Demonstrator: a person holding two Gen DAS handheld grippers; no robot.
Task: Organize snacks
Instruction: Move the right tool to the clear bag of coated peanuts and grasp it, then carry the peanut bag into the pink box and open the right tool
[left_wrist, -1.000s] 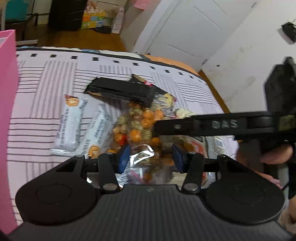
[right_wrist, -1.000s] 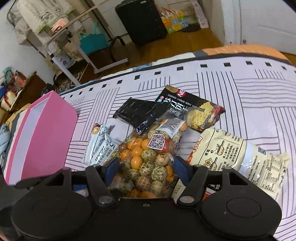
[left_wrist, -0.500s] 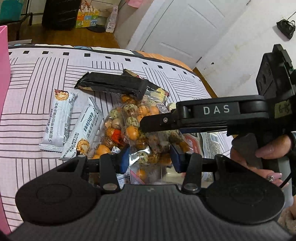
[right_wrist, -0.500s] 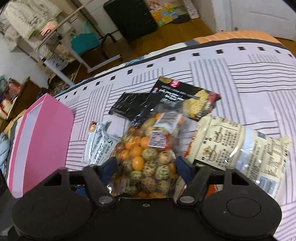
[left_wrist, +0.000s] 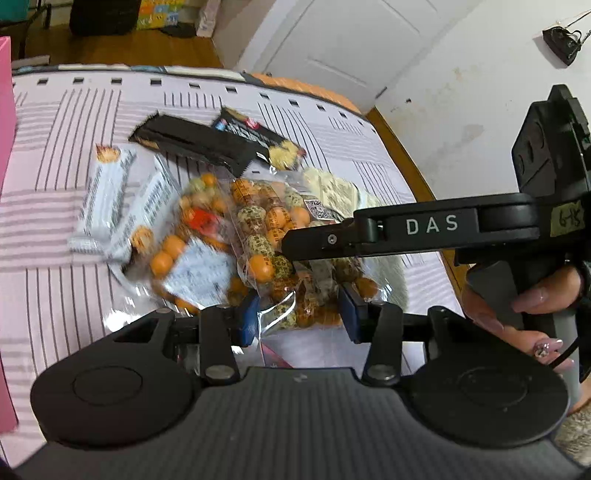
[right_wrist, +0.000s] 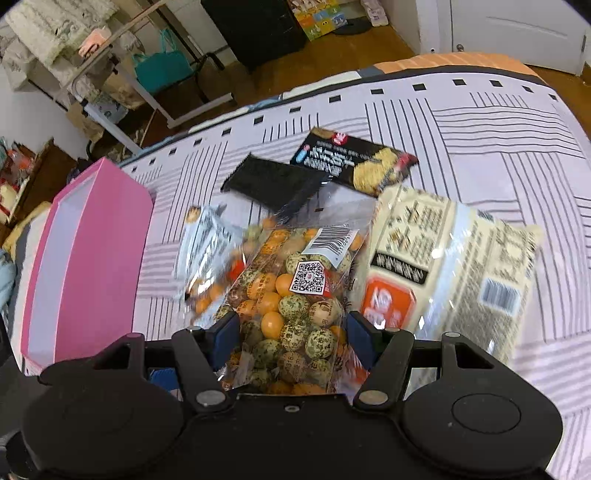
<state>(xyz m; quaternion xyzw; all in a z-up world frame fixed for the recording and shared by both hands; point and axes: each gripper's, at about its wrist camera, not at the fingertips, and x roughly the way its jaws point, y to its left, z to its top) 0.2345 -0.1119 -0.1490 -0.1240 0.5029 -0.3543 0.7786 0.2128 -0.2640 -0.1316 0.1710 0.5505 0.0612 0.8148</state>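
A bed cover (right_wrist: 480, 122) printed with grey stripe blocks and small black squares carries the snacks, with wood floor, a white door and a black case beyond. At its left edge stands a pink box (right_wrist: 85, 266) with smooth flat walls. A clear crinkly bag of round orange and speckled green snacks (right_wrist: 291, 306) sits between the blue pads of both tools: the right gripper (right_wrist: 291, 339) pinches its lower end, and the left gripper (left_wrist: 297, 317) pinches the same bag from the other side. Both sets of jaws have just been closing on it. Compared with 1 second ago, the bag looks raised off the cover. Beside it lie 2 white bars (left_wrist: 110, 199), a flat black packet (right_wrist: 273, 181), a dark noodle pack (right_wrist: 354, 158) and a cream pouch (right_wrist: 454, 266).
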